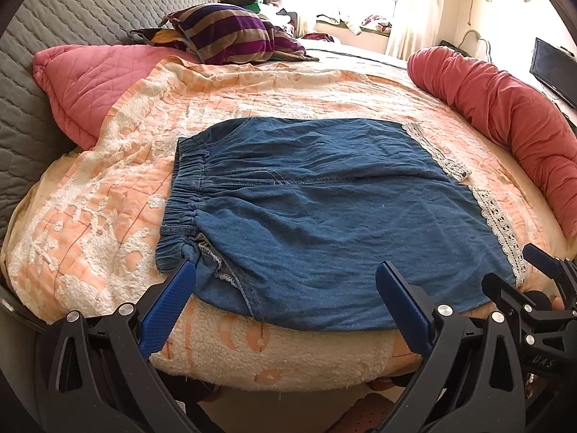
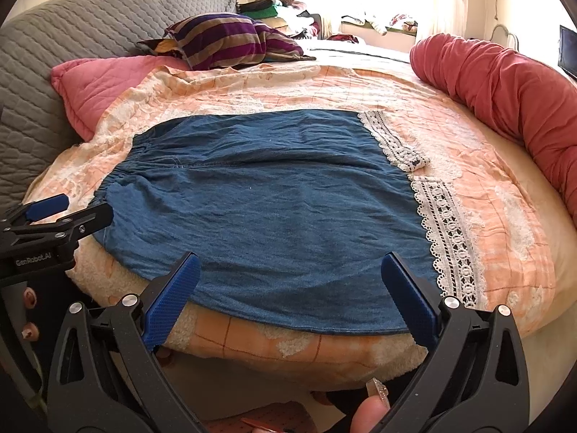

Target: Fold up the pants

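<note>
Blue denim pants w/ white lace hems [image 1: 324,216] lie flat on peach quilted bedspread [image 1: 108,187]. Left gripper [image 1: 286,274] & right gripper [image 2: 290,265]: jaws wide open, holding nothing.

One pair of denim pants [image 1: 324,213], laid flat. Two lace hem bands [image 2: 450,238] on it, one per leg. One elastic waistband [image 1: 184,195]. Two claws: left claw [image 1: 285,281] and right claw [image 2: 290,270], each with two blue pads, so four pads total. One peach quilt [image 2: 487,187]. One pink pillow [image 1: 83,83]. One striped cushion [image 1: 227,32]. One red bolster roll [image 2: 505,83]. One grey quilted headboard [image 1: 72,11]. One screen [image 1: 553,68] at far right.
</note>
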A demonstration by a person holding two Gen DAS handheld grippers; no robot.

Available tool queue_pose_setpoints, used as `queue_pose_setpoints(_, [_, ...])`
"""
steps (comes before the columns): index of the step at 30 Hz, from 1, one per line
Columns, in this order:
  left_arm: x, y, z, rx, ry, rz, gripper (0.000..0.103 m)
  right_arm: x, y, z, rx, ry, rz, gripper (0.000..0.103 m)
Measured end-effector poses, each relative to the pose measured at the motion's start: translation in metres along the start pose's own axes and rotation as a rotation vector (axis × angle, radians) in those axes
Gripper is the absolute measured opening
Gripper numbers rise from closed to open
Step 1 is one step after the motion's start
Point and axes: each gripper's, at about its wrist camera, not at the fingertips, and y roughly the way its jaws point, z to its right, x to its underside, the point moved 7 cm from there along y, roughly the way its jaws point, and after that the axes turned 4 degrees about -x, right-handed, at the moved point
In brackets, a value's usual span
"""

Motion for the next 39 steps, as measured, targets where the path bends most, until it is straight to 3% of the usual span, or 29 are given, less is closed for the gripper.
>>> queue_pose_setpoints(15, [-0.024, 0.029, -0.025, -0.017, -0.045, -0.013, 0.099, -0.04, 0.033, -0.001, -0.044, -0.021, -0.008, 0.095])
queue_pose_setpoints(26, [-0.076, 0.084, -0.078, -0.038, -0.137, -0.048, 0.099, -0.1, 0.097, -0.024, -0.155, -0.095, -0.07, 0.095])
queue_pose_setpoints(31, [-0.106, 0.117, -0.105, -0.06, -0.164, -0.071, 0.099, -0.131, 0.131, -0.039, -0.136, -0.166, -0.068, 0.095])
queue_pose_setpoints(39, [-0.138, 0.165, -0.128, -0.068, -0.169, -0.107, 0.099, -0.164, 0.191, -0.059, -0.201, -0.206, -0.142, 0.095])
